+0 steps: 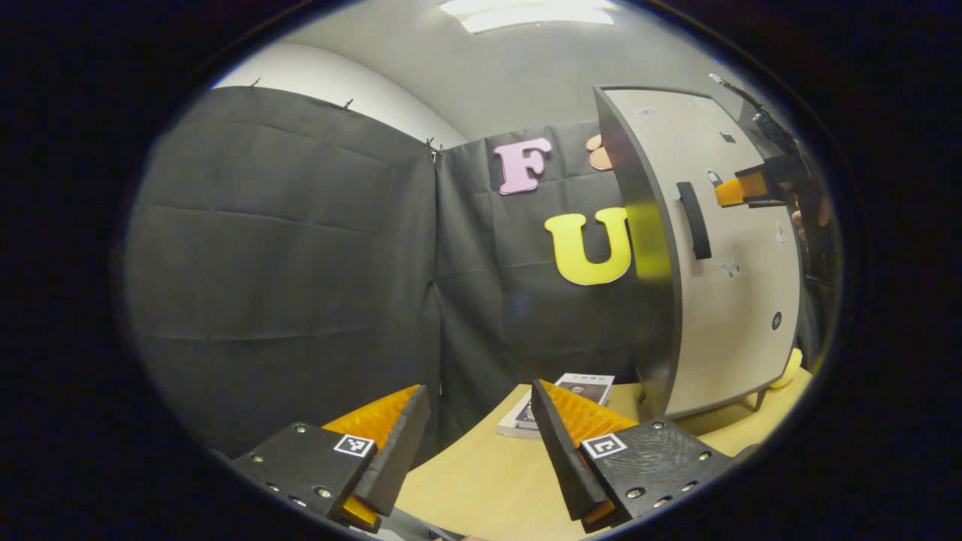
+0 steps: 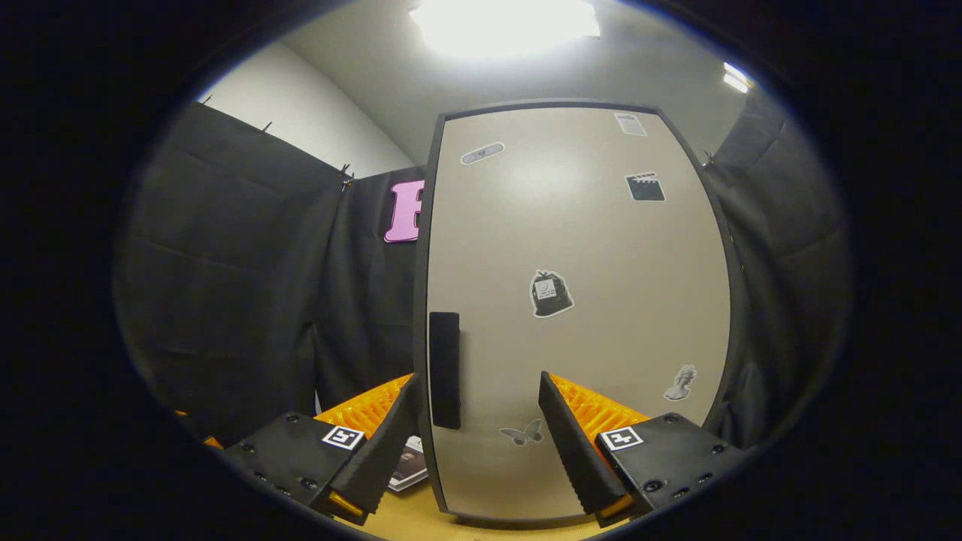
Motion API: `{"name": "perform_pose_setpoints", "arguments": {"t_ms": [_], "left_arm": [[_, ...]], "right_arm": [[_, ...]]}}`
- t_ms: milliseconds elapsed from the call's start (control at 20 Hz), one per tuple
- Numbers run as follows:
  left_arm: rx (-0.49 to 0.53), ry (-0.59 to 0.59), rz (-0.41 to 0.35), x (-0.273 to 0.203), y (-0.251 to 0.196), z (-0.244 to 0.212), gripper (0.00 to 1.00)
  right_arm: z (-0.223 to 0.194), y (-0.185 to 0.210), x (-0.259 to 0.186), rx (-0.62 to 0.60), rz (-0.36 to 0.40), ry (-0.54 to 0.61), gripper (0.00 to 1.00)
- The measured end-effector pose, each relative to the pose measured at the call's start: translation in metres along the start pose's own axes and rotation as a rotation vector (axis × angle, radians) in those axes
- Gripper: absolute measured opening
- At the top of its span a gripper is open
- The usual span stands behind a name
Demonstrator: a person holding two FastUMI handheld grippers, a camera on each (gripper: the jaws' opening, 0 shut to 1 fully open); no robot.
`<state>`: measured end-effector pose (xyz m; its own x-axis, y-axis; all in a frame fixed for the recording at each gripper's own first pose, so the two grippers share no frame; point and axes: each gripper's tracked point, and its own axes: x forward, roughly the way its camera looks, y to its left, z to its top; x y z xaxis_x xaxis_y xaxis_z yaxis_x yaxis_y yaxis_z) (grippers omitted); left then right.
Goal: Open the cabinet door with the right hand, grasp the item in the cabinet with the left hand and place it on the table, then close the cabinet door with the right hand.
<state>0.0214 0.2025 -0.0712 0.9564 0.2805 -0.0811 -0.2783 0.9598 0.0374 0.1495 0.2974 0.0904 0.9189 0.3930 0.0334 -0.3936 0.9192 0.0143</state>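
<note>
In the right gripper view my right tool [image 2: 477, 436] is spread wide, its two fingers apart and pressing on nothing, and it faces the beige cabinet door [image 2: 579, 300] head on. The door's dark vertical handle [image 2: 444, 370] stands between my two fingers, nearer the left one, close to the door's left edge; whether either finger touches it I cannot tell. Stickers dot the door face, among them a butterfly sticker [image 2: 524, 432] low down between my fingers. Past the door's lower left corner a book [image 2: 409, 466] lies on the table [image 2: 406, 518]. In the left gripper view my left tool [image 1: 481, 443] is also released, fingers well apart with nothing between them, held low over the pale wooden table [image 1: 481, 481]. From here the cabinet door [image 1: 721, 255] stands at the right with its dark edge turned toward me, and the handle [image 1: 695, 220] runs upright on its face. My right tool [image 1: 740, 189] reaches in from the right at handle height, just beside the handle. The book [image 1: 560, 402] lies flat on the table just left of the cabinet's foot, beyond my left tool's right finger. A yellow object [image 1: 788, 370] peeks out at the cabinet's lower right; what it is I cannot tell.
</note>
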Motion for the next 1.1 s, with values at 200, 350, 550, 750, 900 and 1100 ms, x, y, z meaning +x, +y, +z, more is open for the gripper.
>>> {"name": "perform_pose_setpoints", "arguments": {"t_ms": [200, 350, 550, 750, 900, 1100], "left_arm": [[0.010, 0.016, 0.017, 0.011, 0.018, -0.012, 0.85], [0.004, 0.030, 0.032, 0.019, 0.031, -0.020, 0.85], [0.004, 0.042, 0.050, 0.025, 0.047, -0.029, 0.82], [-0.001, 0.050, 0.063, 0.028, 0.055, -0.034, 0.85], [-0.004, 0.054, 0.064, 0.030, 0.059, -0.038, 0.85], [-0.002, 0.048, 0.054, 0.029, 0.056, -0.033, 0.85]], "right_arm": [[-0.007, 0.010, 0.025, 0.008, -0.015, 0.016, 0.96], [-0.012, 0.018, 0.043, 0.007, -0.017, 0.030, 0.98], [-0.020, 0.027, 0.065, 0.015, -0.028, 0.056, 0.83], [-0.037, 0.034, 0.083, 0.022, -0.037, 0.118, 0.53], [-0.048, 0.034, 0.089, 0.024, -0.055, 0.155, 0.55], [-0.045, 0.032, 0.086, 0.033, -0.049, 0.160, 0.28]]}}
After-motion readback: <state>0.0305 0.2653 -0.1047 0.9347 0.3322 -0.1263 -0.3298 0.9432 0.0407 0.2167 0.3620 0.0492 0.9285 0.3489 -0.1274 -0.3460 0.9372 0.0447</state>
